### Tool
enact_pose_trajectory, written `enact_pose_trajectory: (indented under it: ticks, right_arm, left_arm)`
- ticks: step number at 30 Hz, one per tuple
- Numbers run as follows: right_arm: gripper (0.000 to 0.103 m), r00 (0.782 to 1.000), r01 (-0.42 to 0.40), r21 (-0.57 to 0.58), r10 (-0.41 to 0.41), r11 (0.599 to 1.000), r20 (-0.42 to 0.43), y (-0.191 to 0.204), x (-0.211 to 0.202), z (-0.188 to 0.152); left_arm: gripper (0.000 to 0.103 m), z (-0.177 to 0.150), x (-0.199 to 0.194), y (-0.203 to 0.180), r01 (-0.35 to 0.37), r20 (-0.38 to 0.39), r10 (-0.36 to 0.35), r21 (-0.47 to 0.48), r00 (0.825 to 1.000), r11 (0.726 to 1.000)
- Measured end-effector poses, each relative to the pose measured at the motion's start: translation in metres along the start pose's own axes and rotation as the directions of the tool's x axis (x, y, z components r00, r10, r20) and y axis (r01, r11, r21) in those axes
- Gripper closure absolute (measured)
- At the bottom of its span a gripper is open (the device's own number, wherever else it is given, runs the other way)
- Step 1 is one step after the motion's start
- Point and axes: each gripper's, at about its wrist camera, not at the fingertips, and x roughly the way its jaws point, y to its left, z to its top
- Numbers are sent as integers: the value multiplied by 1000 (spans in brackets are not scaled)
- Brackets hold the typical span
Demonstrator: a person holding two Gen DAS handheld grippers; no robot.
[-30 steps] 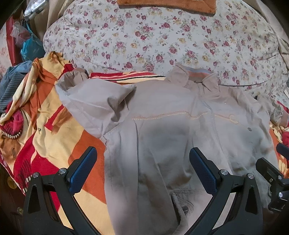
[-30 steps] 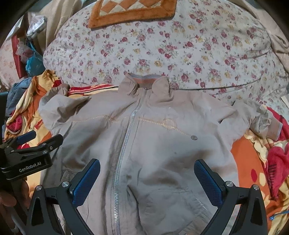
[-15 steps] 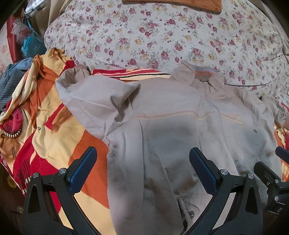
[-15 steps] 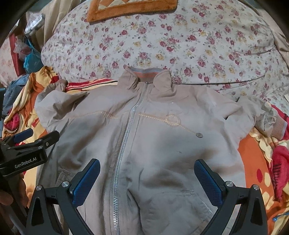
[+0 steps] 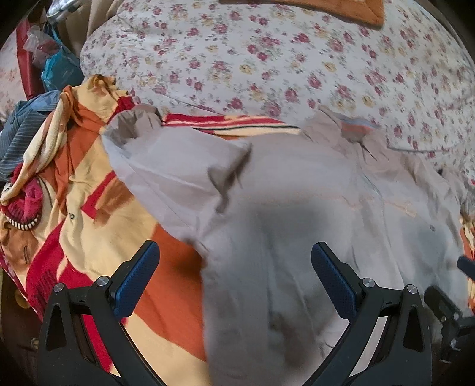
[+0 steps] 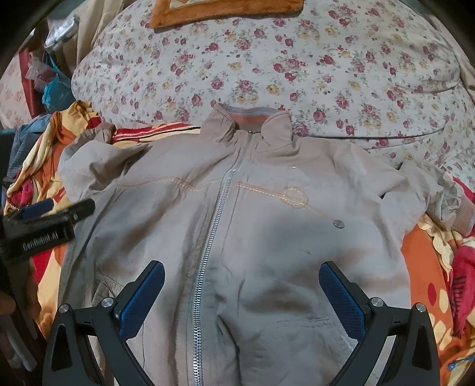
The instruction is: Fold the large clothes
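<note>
A beige zip-up jacket point(image 6: 267, 237) lies face up and zipped on an orange, red and yellow blanket point(image 6: 421, 267). Its collar point(image 6: 249, 118) points away from me. Its left sleeve point(image 5: 166, 166) is bent upward, and its right sleeve ends in a ribbed cuff point(image 6: 457, 207). It also shows in the left wrist view point(image 5: 297, 237). My left gripper point(image 5: 234, 274) is open and empty above the jacket's left side; it also shows in the right wrist view point(image 6: 55, 209). My right gripper point(image 6: 242, 288) is open and empty above the lower front near the zipper point(image 6: 213, 237).
A floral duvet point(image 6: 297, 68) is piled behind the jacket, with an orange mat point(image 6: 225, 12) on top. Bags and a grey striped garment point(image 5: 20, 133) lie at the far left. The blanket point(image 5: 89, 237) spreads left and right of the jacket.
Both grippers have drifted slightly left and forward over the jacket. The jacket itself has not moved. Both stay open.
</note>
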Motion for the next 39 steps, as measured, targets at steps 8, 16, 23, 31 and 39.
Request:
enact_pose_trajectory:
  ticks: [8,16,23,31,39]
  right_arm:
    - [0,999,-18,15,19,1000,-26,-3,7,-2]
    - [0,998,-24,1,24,1000,-55,-2,16,-2]
    - [0,996,-36,-11,35,999,-85,0,22,-2]
    - [0,990,-62,1,61,998,-130,1,30,-8]
    - [0,986,-80,33,84,996,-142,-7,29,-14]
  left_arm:
    - [1,52,18,61,-61,4,62,-100,998,993]
    - [1,94,56,122,-145,4,148,-176,989,974]
    - [1,116,88,152,-190,-9,192,-202,981,961]
    - [29,126,139,179,-165,-72,151,-280,986,946]
    - [98,121,155,203,-32,-68,1,-448,998,894]
